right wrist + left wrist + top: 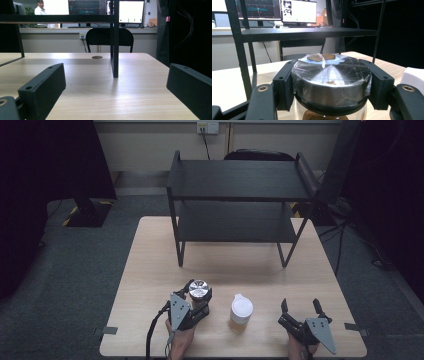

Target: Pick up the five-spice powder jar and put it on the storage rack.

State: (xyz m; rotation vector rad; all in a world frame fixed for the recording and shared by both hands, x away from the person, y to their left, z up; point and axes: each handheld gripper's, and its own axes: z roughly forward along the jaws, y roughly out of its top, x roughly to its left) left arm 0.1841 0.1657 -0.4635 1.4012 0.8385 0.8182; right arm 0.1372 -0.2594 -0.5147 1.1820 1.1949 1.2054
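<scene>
A glass jar (199, 292) with a shiny silver lid (332, 80) wrapped in clear film is held by my left gripper (197, 301) near the table's front left. Both black pads press on the lid's sides, and brown powder shows through the glass below. A jar with a white cap (241, 312) and yellowish contents stands upright just right of it, apart from both grippers. My right gripper (302, 309) rests low at the front right with its jaws wide apart and only bare tabletop (105, 85) between them.
A black two-tier shelf rack (240, 180) stands at the back of the wooden table (150, 270), its legs (115, 50) ahead of the right gripper. A chair and monitors sit beyond the table.
</scene>
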